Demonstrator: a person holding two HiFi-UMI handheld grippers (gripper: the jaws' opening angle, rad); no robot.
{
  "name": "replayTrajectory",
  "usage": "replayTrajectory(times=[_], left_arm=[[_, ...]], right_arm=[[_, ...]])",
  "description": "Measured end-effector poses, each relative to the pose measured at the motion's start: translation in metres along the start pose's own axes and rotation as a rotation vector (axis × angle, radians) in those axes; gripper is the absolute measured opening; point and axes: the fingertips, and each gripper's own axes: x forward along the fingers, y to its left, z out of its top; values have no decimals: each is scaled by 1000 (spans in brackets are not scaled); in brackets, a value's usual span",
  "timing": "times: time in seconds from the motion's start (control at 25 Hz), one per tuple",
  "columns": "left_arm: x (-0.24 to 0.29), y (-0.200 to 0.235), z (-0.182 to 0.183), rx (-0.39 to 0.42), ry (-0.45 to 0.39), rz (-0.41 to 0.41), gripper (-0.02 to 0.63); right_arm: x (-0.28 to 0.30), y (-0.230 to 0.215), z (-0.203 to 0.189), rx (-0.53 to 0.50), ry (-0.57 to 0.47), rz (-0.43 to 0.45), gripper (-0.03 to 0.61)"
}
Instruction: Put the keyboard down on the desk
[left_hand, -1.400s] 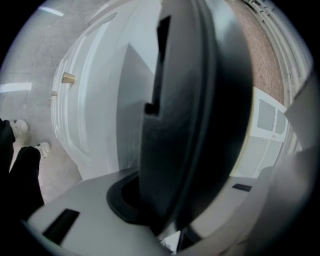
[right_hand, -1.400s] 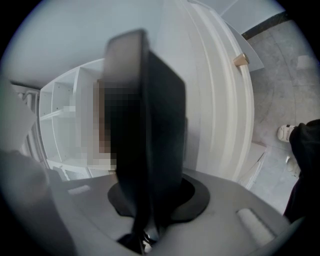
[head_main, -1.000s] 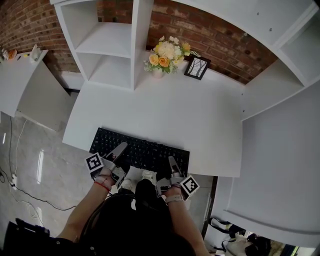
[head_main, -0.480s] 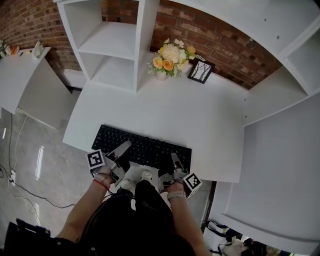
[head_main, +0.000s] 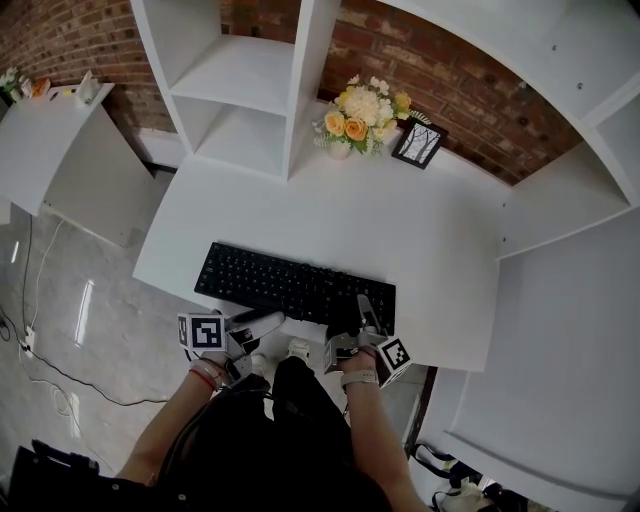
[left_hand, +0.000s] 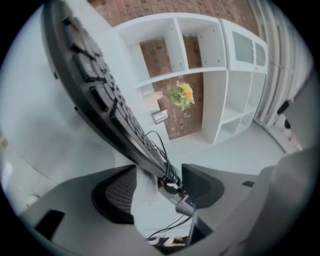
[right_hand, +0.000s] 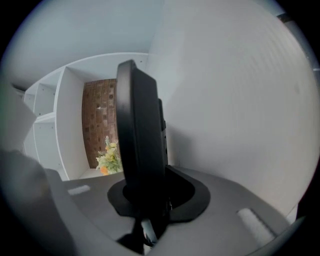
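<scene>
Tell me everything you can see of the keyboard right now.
The keyboard is black, full-size and plastic-looking. It lies flat on the white desk, near the front edge. A thin black cable trails from it. The right gripper is clamped on its near right edge. The left gripper has its jaws open at the near edge, not pressing.
</scene>
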Motion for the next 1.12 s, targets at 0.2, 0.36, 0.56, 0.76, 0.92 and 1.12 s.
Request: replayTrajectory(times=[0.2,0.36,0.56,0.76,0.92,1.12], left_arm=[[-4,15,-11,436,167,267,124],[3,24,-9,576,240,384,-6],[9,27,-10,540,210,367,-6],[12,26,-8,528,210,360,-6],[12,26,-3,493,185,352,-6],[13,26,1,487,181,353,-6]], right_arm=[[4,6,-2,-3,0,-9,71],[5,5,-1,-17,8,-11,71],[9,9,0,-58,30,-5,81],[11,18,-2,-119,88,26,155],[8,24,-10,-207,190,55,226],[0,27,-23,-334,328,66,270]])
